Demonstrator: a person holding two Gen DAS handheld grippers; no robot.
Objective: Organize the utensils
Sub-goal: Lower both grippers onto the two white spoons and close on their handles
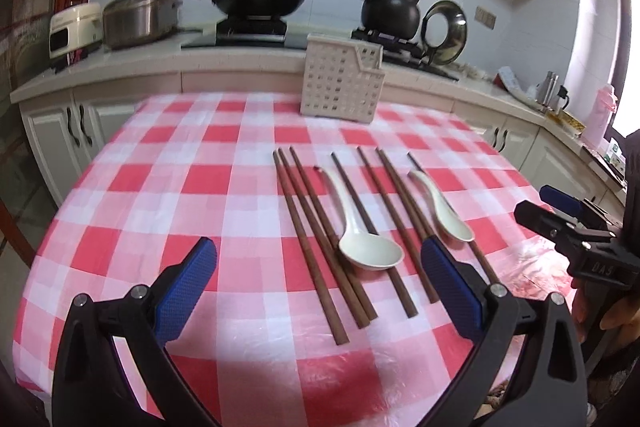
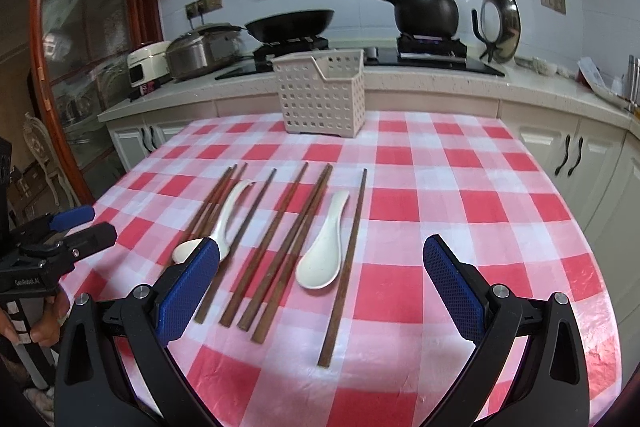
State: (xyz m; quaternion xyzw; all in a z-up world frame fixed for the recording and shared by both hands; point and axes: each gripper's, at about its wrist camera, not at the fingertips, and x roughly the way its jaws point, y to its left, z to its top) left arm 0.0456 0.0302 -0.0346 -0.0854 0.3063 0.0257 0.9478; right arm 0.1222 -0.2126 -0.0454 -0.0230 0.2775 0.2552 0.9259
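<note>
Several brown wooden chopsticks (image 1: 316,235) (image 2: 280,239) lie side by side on the red-and-white checked tablecloth (image 1: 168,195) (image 2: 460,211). Two white ceramic spoons lie among them: one (image 1: 366,239) (image 2: 224,223) to the left, one (image 1: 442,209) (image 2: 324,251) to the right. A white perforated utensil basket (image 1: 342,79) (image 2: 322,93) stands upright at the table's far edge. My left gripper (image 1: 318,267) is open and empty, just before the chopsticks' near ends. My right gripper (image 2: 320,271) is open and empty, above the right spoon's near side.
Behind the table runs a kitchen counter (image 1: 240,67) with a hob, a black wok (image 1: 258,1), a black clay pot (image 1: 390,7), a steel pot (image 1: 138,17) and a pan lid (image 1: 446,31). The right gripper shows at the right edge of the left wrist view (image 1: 560,215).
</note>
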